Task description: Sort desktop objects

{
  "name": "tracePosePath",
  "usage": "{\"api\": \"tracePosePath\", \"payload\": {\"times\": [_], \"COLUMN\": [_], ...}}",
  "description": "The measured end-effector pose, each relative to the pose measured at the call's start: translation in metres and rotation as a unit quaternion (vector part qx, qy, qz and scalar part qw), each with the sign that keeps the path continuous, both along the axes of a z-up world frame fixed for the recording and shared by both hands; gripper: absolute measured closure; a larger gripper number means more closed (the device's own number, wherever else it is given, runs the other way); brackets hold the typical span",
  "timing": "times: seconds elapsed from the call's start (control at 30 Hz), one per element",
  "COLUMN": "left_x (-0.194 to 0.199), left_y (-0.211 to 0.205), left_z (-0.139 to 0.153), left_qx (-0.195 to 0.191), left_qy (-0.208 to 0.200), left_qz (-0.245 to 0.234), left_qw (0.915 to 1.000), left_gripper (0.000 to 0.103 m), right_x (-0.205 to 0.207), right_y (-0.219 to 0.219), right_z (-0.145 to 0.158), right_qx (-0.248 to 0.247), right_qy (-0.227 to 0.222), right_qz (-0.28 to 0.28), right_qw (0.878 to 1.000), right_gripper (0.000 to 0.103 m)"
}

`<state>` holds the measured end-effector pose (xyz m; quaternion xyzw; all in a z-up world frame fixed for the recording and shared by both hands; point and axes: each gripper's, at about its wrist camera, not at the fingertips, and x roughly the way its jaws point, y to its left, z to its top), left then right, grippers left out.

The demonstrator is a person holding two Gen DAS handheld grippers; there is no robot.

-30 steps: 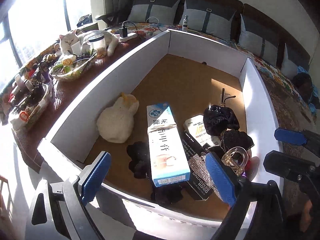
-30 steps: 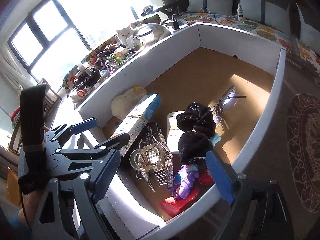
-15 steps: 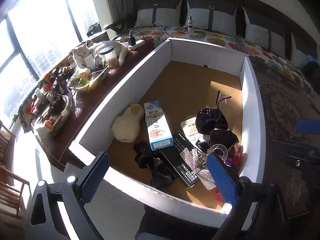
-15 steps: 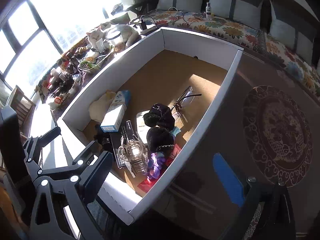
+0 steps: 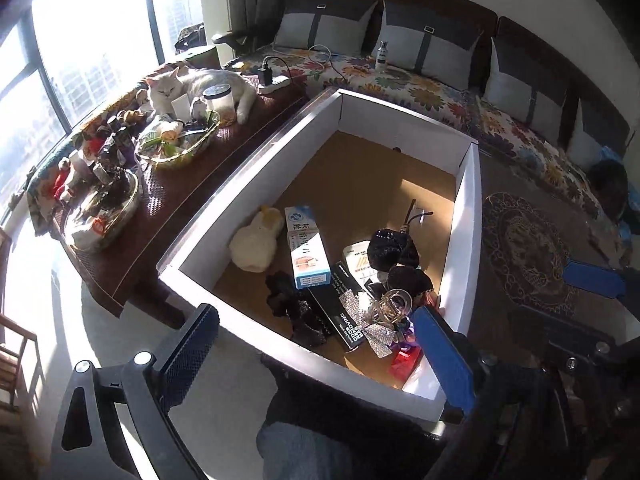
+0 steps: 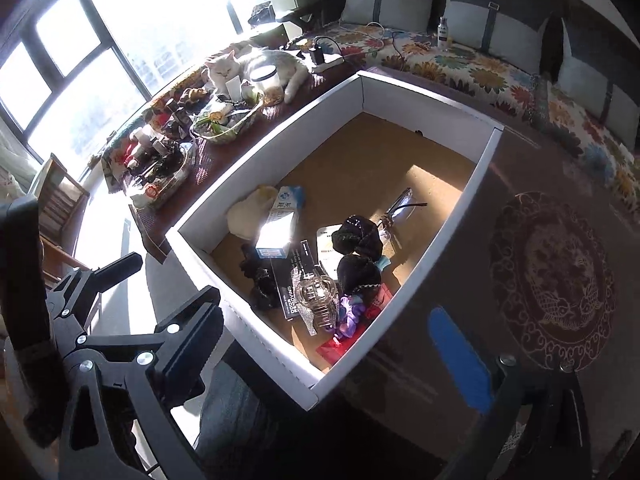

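Largest item: white-walled box with a brown floor, set between a dark side table and a patterned rug. Far half of the floor bare; all contents crowded into the near corner.

Contents, large to small:
- cream plush toy, against the wall nearest the table
- blue-and-white carton, its near end resting on the black carton
- 2 black fuzzy pieces, touching, one behind the other
- black lace bundle at the near wall
- clear ring-shaped piece on a rhinestone bow
- red packet in the near corner, partly covered
- glasses, apart from the heap, in the sun patch

Grippers: left gripper released, jaws wide, nothing between them, hanging over the near wall. Right gripper jaws opening, nothing between them, over the near corner and rug edge. Both well above the heap.

Judgement: between picks; no item in hand. For the next pick, take a top-layer item first. The blue-and-white carton overlaps the black one, so lift it before touching what lies beneath. Descend straight, pads across the narrow width. The ring and bow sit stacked and may drag together; the free gripper can steady one. A cat lies on the table, so keep swings inside the box.
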<state>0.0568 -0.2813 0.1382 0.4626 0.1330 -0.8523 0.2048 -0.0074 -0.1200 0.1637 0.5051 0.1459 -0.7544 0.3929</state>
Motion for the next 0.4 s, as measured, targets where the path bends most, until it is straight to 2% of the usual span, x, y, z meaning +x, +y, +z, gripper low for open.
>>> {"api": "tracePosePath", "payload": {"times": [0.13,0.27,0.4], "left_x": [0.003,0.005,0.015], "left_y": [0.000,-0.001,0.000], "left_z": [-0.002,-0.008,-0.006], "left_qx": [-0.013,0.011,0.001], "left_qy": [0.004,0.008,0.028], "left_qz": [0.009,0.006,0.032], "left_qw": [0.9999,0.9999,0.9991], "left_gripper": [0.004,0.004,0.004], "right_x": [0.001,-0.001,-0.002], "right_y": [0.002,0.004,0.005], "right_z": [0.002,0.001,-0.001], "right_qx": [0.000,-0.001,-0.005], "right_qy": [0.010,0.010,0.007], "right_qz": [0.000,-0.002,-0.004], "right_qw": [1.000,1.000,1.000], "right_gripper": [0.000,0.000,0.000]}}
